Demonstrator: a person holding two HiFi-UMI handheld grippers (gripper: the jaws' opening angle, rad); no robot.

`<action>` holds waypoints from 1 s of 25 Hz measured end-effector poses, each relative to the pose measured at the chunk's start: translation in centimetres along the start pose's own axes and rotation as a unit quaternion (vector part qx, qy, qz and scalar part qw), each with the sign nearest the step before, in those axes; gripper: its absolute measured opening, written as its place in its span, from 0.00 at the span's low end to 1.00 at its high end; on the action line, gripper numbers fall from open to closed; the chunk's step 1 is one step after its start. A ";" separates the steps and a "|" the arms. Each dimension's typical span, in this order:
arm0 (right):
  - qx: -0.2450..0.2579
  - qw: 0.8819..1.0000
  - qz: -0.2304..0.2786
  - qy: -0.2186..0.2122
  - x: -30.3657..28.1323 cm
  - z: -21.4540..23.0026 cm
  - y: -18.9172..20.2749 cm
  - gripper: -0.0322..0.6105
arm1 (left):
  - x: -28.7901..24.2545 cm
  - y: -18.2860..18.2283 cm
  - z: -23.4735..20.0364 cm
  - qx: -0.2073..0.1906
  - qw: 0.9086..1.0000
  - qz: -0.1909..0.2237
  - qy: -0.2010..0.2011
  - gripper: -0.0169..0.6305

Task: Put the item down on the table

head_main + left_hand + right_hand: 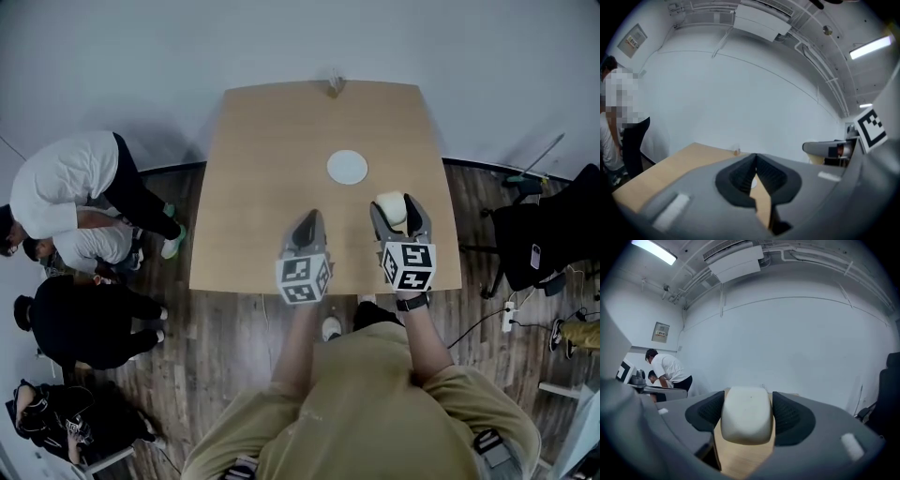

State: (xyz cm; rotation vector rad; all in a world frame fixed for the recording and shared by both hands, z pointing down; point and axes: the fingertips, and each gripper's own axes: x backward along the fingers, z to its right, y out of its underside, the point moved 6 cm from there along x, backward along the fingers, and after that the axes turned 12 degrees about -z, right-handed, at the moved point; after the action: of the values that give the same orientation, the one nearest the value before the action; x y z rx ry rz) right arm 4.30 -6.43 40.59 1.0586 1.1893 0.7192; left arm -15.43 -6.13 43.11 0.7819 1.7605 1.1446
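- Head view: the right gripper [394, 207] held a cream rounded item [389, 213] over the near right part of the table [262, 159], near a white disc [347, 167]. The left gripper [307, 225] was alongside.
- Left gripper view: the jaws met at their tips, with nothing between them.
- Right gripper view: the jaws pressed the item [746, 414] from both sides.

A light-brown wooden counter [272, 187] with a plain, smooth top is seen standing on a dark plank floor [234, 328]. A flat, round white disc [347, 167] is laid on it, right of the middle and toward the far edge. A small pale object [334, 86], too small to be identified, is set at the middle of the far edge.
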 end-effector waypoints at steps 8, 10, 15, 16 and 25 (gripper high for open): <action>-0.015 1.000 -0.025 -0.008 -7.7 2.6 0.1 0.55 | -7.2 -0.8 -1.8 -0.009 0.999 -0.030 0.001 0.03; -0.016 0.999 -0.035 -0.016 -9.7 3.3 0.1 0.55 | -9.0 -1.0 -1.9 -0.011 0.999 -0.040 0.002 0.03; -0.023 0.997 -0.059 -0.036 -14.3 4.6 0.2 0.55 | -13.4 -1.6 -2.5 -0.015 0.998 -0.064 0.000 0.03; -0.024 0.997 -0.064 -0.039 -15.1 4.8 0.3 0.55 | -14.1 -1.5 -2.7 -0.015 0.997 -0.071 0.000 0.03; -0.011 0.992 -0.099 -0.078 -23.4 6.5 2.7 0.55 | -20.5 1.5 -5.0 0.016 0.992 -0.123 -0.013 0.03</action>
State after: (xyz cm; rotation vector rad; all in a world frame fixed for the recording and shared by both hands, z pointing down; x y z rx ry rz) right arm 4.80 -28.06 52.06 0.9445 1.1292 0.4849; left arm -11.19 -24.78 52.20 0.5763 1.8001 0.9390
